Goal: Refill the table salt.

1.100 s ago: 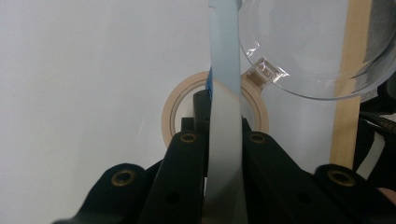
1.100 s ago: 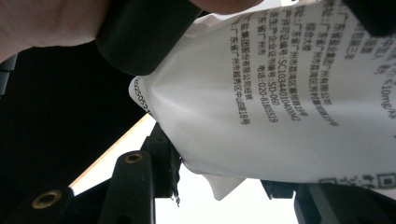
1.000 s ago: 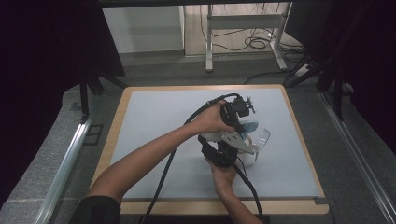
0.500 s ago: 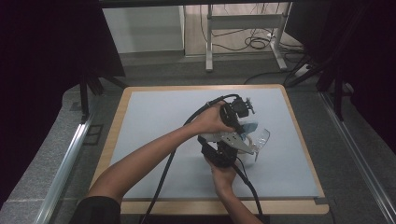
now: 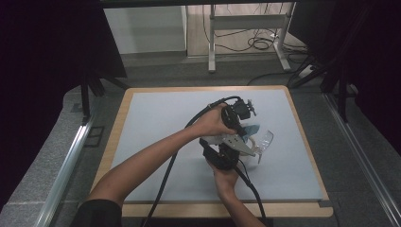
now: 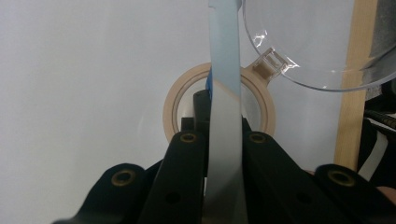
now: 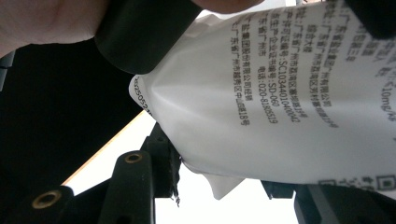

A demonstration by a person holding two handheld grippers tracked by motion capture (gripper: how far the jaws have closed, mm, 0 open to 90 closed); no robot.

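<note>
A white pouch with black printed text and a blue part is held up over the middle of the table between both grippers. My left gripper points down and is shut on the pouch's thin edge, seen end-on. My right gripper has the pouch's lower corner between its jaws, and the left jaw touches it. In the high view the left gripper is above the right gripper, which comes in from the front.
A roll of beige tape lies on the grey mat just under the pouch. A clear plastic bowl sits beside it, to the right in the high view. The wooden table edge is close by.
</note>
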